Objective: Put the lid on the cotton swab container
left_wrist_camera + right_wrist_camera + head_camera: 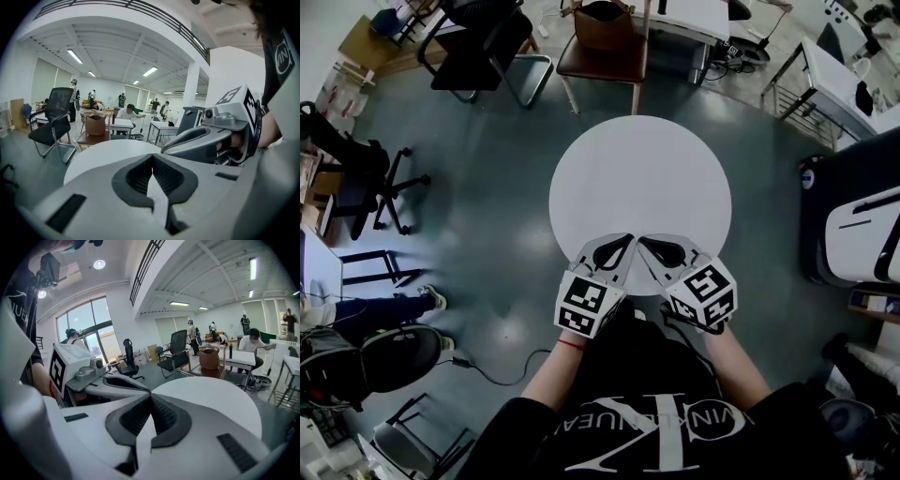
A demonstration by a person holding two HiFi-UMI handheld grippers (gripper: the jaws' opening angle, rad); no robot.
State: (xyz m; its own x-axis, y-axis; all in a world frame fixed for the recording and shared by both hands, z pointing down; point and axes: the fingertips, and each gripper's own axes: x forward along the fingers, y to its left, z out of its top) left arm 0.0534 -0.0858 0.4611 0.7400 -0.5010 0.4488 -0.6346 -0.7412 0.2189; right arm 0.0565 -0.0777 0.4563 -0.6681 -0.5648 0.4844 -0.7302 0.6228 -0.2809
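Nearest, a black shirt with white lettering, two bare forearms reaching out from it, a red band round the left wrist. Next, two marker cubes, one per hand, then the left gripper and right gripper, held side by side over the near edge of the round white table, tips just beside each other. Both claws closed with nothing between them: pads meeting at the tip in each gripper view, only white tabletop showing through the slot behind. Each gripper plain in the other's view, close alongside. Cotton swab container and lid: not seen in any of the three views. One table only, top bare and unobstructed ahead of the jaws. Around it, grey-green floor, with one dark cable trailing at the near left and a seated person's leg and shoe beside it. At the right, a dark bulky unit. Farther out, three chairs clearly told: a black swivel chair at the left, a black metal-framed chair, and a wooden chair carrying one brown bag, just past the table's far edge. Beyond those, white desks. Farthest, in the gripper views, several people seated and standing among desks, too small to count surely.
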